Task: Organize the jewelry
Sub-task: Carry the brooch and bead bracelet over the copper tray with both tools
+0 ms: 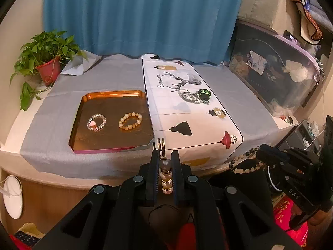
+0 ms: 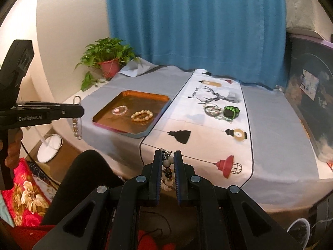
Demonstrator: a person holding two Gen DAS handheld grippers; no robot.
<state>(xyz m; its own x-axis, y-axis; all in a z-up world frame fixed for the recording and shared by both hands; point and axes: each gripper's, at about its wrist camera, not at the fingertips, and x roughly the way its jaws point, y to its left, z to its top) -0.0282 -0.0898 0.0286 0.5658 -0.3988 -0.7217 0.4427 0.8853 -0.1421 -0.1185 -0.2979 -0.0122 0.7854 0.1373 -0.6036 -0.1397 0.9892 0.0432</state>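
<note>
My left gripper (image 1: 164, 153) is shut on a beaded charm (image 1: 165, 175) with a metal clasp sticking up past the fingertips. In the right wrist view the charm (image 2: 76, 125) hangs through the left gripper (image 2: 81, 110). My right gripper (image 2: 168, 154) is shut on a mixed-bead bracelet (image 2: 167, 163), which droops from it as a loop (image 1: 243, 163) in the left wrist view. Both grippers hover in front of the table's near edge. A copper tray (image 1: 116, 93) holds a clear crystal bracelet (image 1: 96, 122) and a cream bead bracelet (image 1: 130, 120).
A silver bracelet (image 1: 188, 96) and a green watch (image 1: 204, 94) lie on the printed table runner (image 1: 187, 125). A potted plant (image 1: 47, 58) stands at the back left, a storage box (image 1: 276, 73) at the right. A person's dark-clad leg (image 2: 83, 179) is below.
</note>
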